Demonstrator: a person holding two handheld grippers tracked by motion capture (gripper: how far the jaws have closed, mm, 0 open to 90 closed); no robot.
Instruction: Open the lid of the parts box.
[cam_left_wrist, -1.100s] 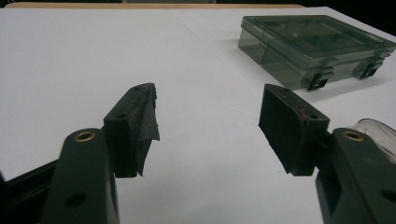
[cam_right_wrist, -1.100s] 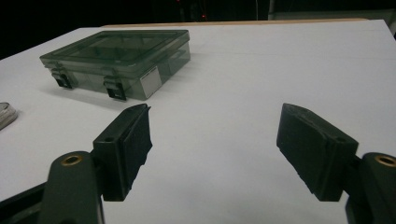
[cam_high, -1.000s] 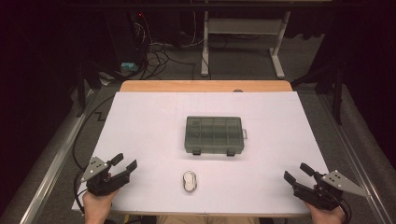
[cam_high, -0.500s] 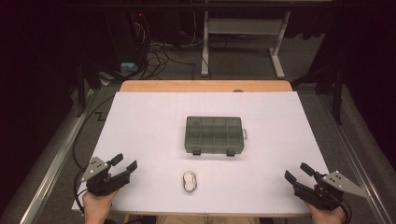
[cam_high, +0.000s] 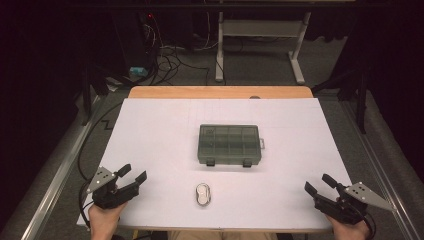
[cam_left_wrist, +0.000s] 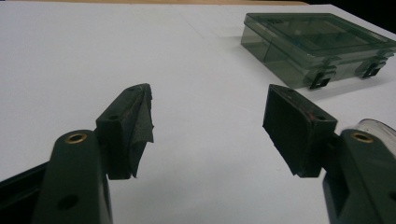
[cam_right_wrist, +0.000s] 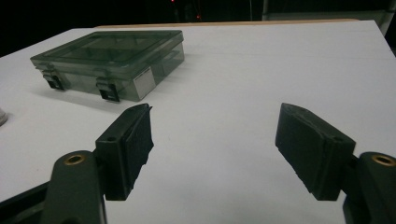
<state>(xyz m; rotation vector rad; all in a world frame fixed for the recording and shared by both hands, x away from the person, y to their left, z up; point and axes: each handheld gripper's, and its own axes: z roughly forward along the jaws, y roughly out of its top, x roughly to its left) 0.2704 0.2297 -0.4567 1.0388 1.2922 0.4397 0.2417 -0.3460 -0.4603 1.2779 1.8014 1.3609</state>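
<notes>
A smoky-green clear compartment box (cam_high: 230, 144) lies shut, latches toward me, at the middle of the white table (cam_high: 150, 135). A small white oval case (cam_high: 202, 194) sits in front of it near the front edge. My left gripper (cam_high: 133, 172) rests at the front left corner; its jaws have just been opening and nothing is between them. In the left gripper view that gripper (cam_left_wrist: 208, 100) points past the box (cam_left_wrist: 317, 46), with the oval case (cam_left_wrist: 379, 128) beside its right jaw. My right gripper (cam_high: 318, 183) sits open at the front right, and in its own view (cam_right_wrist: 215, 116) the box (cam_right_wrist: 112, 53) lies ahead to the left.
A bare wooden strip (cam_high: 220, 92) borders the table's far edge. Beyond it are floor cables (cam_high: 170, 60) and a white desk frame (cam_high: 260, 45). Metal rails run along both sides of the table. Wide white surface lies between each gripper and the box.
</notes>
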